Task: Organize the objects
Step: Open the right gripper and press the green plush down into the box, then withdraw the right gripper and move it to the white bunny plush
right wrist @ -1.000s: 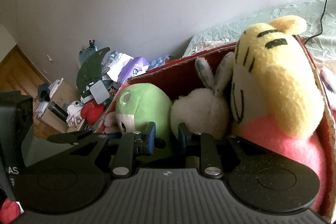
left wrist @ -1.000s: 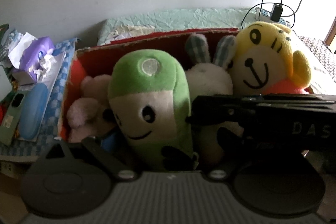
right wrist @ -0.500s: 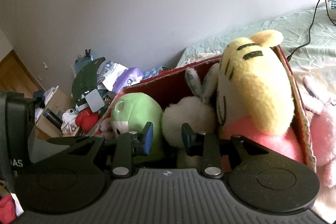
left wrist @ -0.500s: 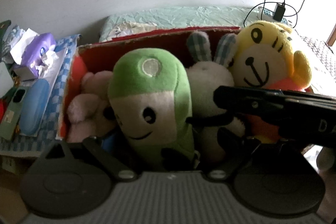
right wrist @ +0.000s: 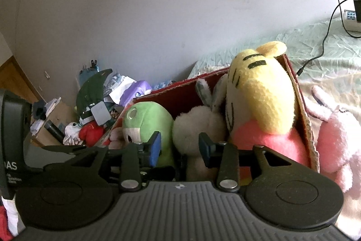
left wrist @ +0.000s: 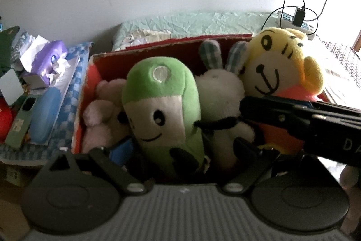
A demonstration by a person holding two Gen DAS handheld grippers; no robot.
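The right gripper (right wrist: pixel 179 148) jaws are opening and have backed off the white plush rabbit with checked ears (right wrist: pixel 198 125), nothing between them; rabbit now sits released in the red cardboard box (right wrist: pixel 180 92); placement judged complete; left gripper (left wrist: pixel 204 154) straddles the green-and-white plush toy (left wrist: pixel 162 110), grip undeterminable.

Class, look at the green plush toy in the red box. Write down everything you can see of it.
The green plush toy is a soft, fuzzy, rounded figure: green top and sides, a pale stitched circle on its head, a cream face with black eyes and a thin smile. It stands upright, leaning slightly, in the red cardboard box. It is wedged between a pink plush and a white rabbit plush, pressing against both. Its base is hidden.
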